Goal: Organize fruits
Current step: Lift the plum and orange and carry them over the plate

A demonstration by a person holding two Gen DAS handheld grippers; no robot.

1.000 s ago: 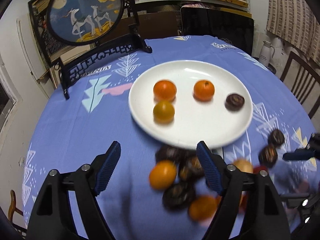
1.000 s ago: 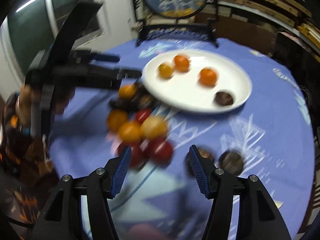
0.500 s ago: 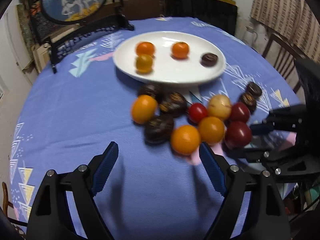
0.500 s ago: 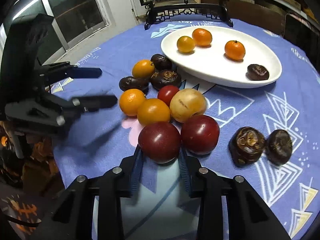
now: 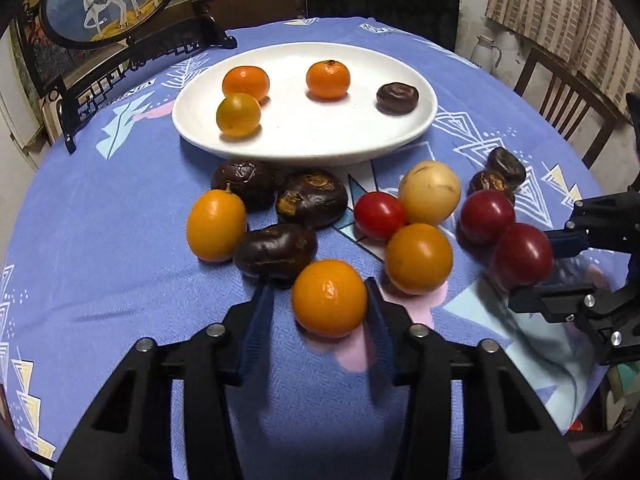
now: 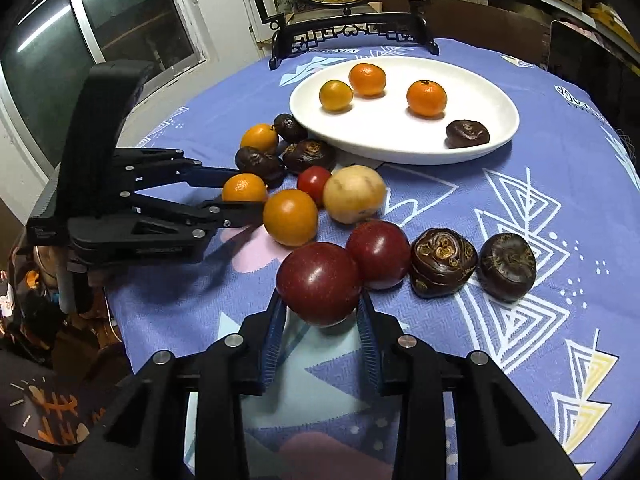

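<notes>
A white plate (image 5: 304, 140) (image 6: 400, 148) holds three oranges and one dark fruit. Several loose fruits lie in front of it on the blue tablecloth. My left gripper (image 5: 318, 298) has its blue pads around an orange (image 5: 329, 298); the right pad touches it and the left pad stands close beside it. It shows in the right wrist view too (image 6: 244, 190). My right gripper (image 6: 320, 304) is shut on a dark red plum (image 6: 319, 282), also seen in the left wrist view (image 5: 523, 255). A second red plum (image 6: 378, 253) touches it.
A round painted screen on a black stand (image 5: 108, 4) stands behind the plate. Dark brown fruits (image 6: 443, 267), a yellow fruit (image 6: 354, 194), a small red tomato (image 6: 314, 182) and more oranges (image 6: 290, 217) lie between the grippers. A wooden chair (image 5: 560, 92) is at the right.
Both grippers came down toward the fruit pile. The left jaws narrowed around the orange. The right jaws stayed closed on the dark red plum.
</notes>
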